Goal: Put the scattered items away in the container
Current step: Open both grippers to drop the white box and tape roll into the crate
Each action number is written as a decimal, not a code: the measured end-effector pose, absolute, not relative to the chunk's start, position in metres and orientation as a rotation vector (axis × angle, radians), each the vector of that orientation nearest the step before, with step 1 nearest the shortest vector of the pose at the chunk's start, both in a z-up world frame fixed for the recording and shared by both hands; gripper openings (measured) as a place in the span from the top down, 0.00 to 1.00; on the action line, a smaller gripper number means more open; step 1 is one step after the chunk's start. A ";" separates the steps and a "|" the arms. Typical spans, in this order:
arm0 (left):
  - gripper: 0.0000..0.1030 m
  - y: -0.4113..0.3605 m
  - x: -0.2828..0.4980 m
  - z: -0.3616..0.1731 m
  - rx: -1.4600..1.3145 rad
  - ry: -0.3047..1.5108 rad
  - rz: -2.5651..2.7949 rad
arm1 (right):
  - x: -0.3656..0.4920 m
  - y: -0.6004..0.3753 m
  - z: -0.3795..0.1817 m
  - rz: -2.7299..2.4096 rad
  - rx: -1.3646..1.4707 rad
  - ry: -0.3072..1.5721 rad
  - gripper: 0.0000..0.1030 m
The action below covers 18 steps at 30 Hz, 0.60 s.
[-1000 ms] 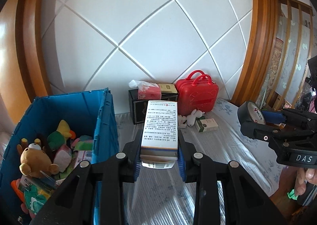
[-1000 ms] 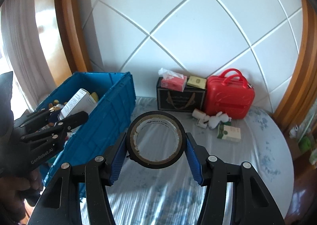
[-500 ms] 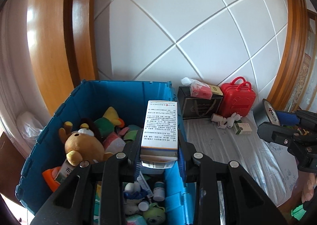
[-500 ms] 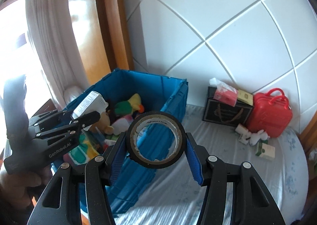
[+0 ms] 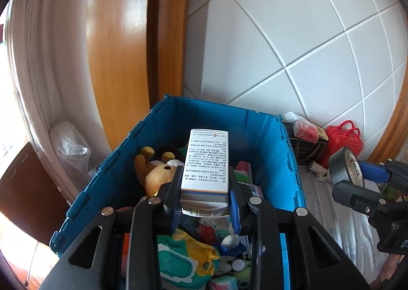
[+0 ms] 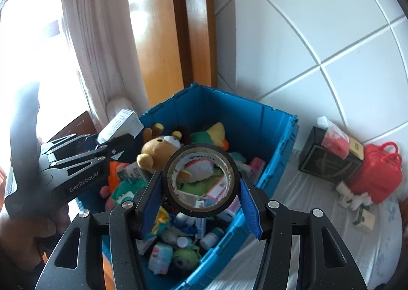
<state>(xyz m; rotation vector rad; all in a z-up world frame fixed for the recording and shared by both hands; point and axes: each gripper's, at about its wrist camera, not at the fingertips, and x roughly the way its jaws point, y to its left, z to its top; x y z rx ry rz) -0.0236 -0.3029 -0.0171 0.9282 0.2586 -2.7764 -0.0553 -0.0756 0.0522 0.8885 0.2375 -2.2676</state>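
My left gripper (image 5: 205, 195) is shut on a white printed box (image 5: 207, 162) and holds it above the blue crate (image 5: 285, 162), which is full of plush toys, packets and small bottles. My right gripper (image 6: 201, 195) is shut on a black roll of tape (image 6: 201, 180) and holds it over the crate (image 6: 278, 152). The left gripper with its box (image 6: 119, 128) shows at the left of the right wrist view. The right gripper with the tape (image 5: 343, 170) shows at the right of the left wrist view.
On the bed right of the crate stand a black box with a red tissue pack (image 6: 329, 154), a red case (image 6: 377, 172), small white figures (image 6: 354, 198) and a small green-white box (image 6: 364, 221). A white tiled wall and wooden frame (image 5: 119, 47) rise behind.
Both grippers have swung left from over the bed to above the blue crate, each still holding its item. The crate's contents now lie under both.
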 end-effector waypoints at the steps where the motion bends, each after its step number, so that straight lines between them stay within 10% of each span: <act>1: 0.48 -0.310 -0.025 -0.019 0.947 0.281 -2.730 | -0.054 -0.082 0.052 -2.261 0.875 0.246 0.44; 3: 0.03 -0.320 -0.023 -0.022 0.956 0.325 -2.679 | -0.052 -0.094 0.051 -2.240 0.866 0.275 0.01; 4: 0.00 -0.322 -0.020 -0.022 0.934 0.332 -2.668 | -0.049 -0.096 0.051 -2.235 0.855 0.279 0.02; 18: 0.00 -0.279 -0.014 -0.024 0.940 0.258 -2.698 | -0.030 -0.057 0.049 -2.351 0.871 0.253 0.00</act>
